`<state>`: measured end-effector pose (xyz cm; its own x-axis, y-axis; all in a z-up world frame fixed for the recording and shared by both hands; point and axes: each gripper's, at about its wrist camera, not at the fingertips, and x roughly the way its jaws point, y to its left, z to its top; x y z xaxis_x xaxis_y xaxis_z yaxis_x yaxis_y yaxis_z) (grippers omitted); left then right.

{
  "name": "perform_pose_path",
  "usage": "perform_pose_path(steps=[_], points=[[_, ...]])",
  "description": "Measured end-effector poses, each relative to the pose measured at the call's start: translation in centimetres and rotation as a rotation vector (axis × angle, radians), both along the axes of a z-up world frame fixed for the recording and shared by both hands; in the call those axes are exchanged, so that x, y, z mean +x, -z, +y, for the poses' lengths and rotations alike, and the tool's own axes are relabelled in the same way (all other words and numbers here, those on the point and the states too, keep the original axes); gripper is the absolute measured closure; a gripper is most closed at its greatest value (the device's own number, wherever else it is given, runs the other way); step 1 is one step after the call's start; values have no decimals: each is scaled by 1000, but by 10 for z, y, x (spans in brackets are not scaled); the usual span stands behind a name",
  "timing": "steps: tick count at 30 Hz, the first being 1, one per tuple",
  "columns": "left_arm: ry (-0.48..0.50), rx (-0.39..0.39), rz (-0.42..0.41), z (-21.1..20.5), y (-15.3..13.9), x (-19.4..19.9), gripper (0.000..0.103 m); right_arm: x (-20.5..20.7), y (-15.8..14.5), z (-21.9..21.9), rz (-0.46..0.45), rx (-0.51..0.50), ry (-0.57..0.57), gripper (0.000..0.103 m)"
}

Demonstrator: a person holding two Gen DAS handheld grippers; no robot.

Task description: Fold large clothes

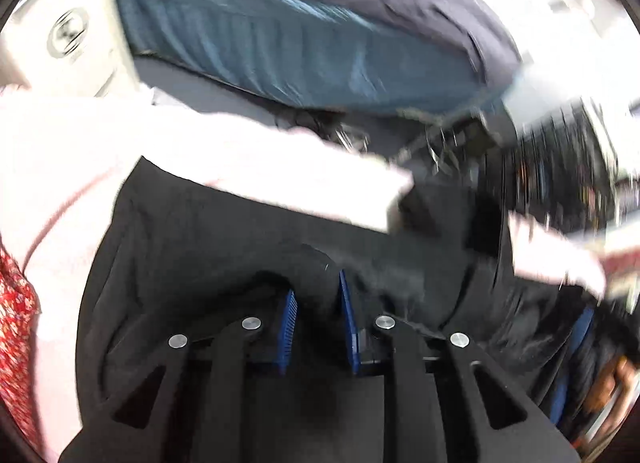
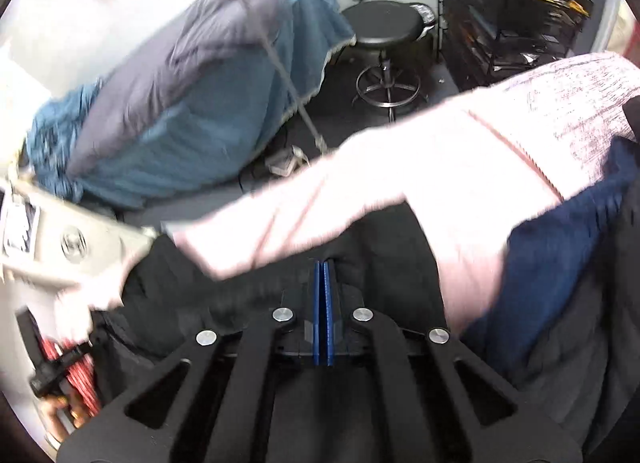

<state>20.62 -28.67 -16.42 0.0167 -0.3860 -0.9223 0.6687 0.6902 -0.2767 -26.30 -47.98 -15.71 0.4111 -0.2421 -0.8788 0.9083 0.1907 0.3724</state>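
Below, the left tool (image 1: 316, 299) pinches a ridge of matte black cloth (image 1: 200, 231); the right tool (image 2: 323, 275) is together.

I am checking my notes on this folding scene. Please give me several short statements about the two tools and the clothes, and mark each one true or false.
1. The right tool is shut. True.
2. The left tool has black garment fabric between its blue pads. True.
3. The stool is white. False: it is black.
4. A pale pink garment lies across the black one. True.
5. The bedding is red. False: it is blue and grey.
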Motion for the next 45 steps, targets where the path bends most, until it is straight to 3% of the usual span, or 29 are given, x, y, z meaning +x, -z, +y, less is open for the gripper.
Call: perform_pose_path(steps=[3, 4, 5, 6, 7, 9, 11, 13, 18, 21, 24, 28, 31, 36, 38, 39, 40, 41, 43, 44, 45], points=[[-93, -31, 29, 7, -2, 17, 80, -4, 14, -18, -28, 57, 73, 97], [-110, -45, 52, 10, -3, 23, 66, -9, 22, -23, -48, 91, 106, 92], [-126, -62, 63, 13, -4, 27, 39, -15, 25, -22, -54, 104, 132, 72], [-148, -81, 56, 18, -8, 31, 27, -19, 27, -18, -56, 99, 168, 45], [-184, -105, 22, 26, -15, 36, 14, -24, 26, -14, -43, 76, 194, 40], [-199, -173, -5, 40, -27, 41, 11, -18, 22, -3, 21, 19, 142, 39], [-173, -179, 8, 46, -32, 40, 9, -3, 15, 15, 99, -55, 29, 39], [-131, -153, -2, 58, -34, 35, 9, 11, 9, 43, 190, -137, -96, 39], [-1, -48, -87, 119, -30, 2, 9, 6, 11, 118, 295, -216, -284, 40], [16, 10, -109, 174, -25, -16, 9, -16, 17, 168, 335, -204, -321, 39], [-27, 54, -115, 224, -20, -29, 9, -44, 28, 212, 368, -157, -321, 39], [-104, 79, -40, 288, -3, -42, 10, -74, 34, 258, 420, -139, -325, 39], [-133, 92, -16, 305, 12, -44, 10, -86, 34, 272, 453, -168, -316, 40], [-148, 71, 55, 301, 43, -37, 16, -109, 35, 279, 530, -224, -250, 40], [-128, 46, 98, 294, 50, -37, 42, -118, 37, 285, 530, -227, -230, 41], [-120, 46, 95, 289, 51, -38, 47, -121, 40, 286, 539, -227, -225, 41], [-103, 34, 102, 287, 51, -40, 66, -123, 43, 286, 544, -223, -228, 41], [-84, 30, 102, 282, 49, -43, 74, -124, 46, 284, 557, -221, -229, 46], [-45, 43, 75, 277, 43, -49, 84, -126, 51, 278, 588, -214, -219, 70], [-20, 56, 54, 274, 40, -51, 86, -129, 51, 273, 545, -184, -223, 95], [0, 61, 34, 274, 35, -52, 86, -131, 48, 271, 520, -171, -218, 97]])
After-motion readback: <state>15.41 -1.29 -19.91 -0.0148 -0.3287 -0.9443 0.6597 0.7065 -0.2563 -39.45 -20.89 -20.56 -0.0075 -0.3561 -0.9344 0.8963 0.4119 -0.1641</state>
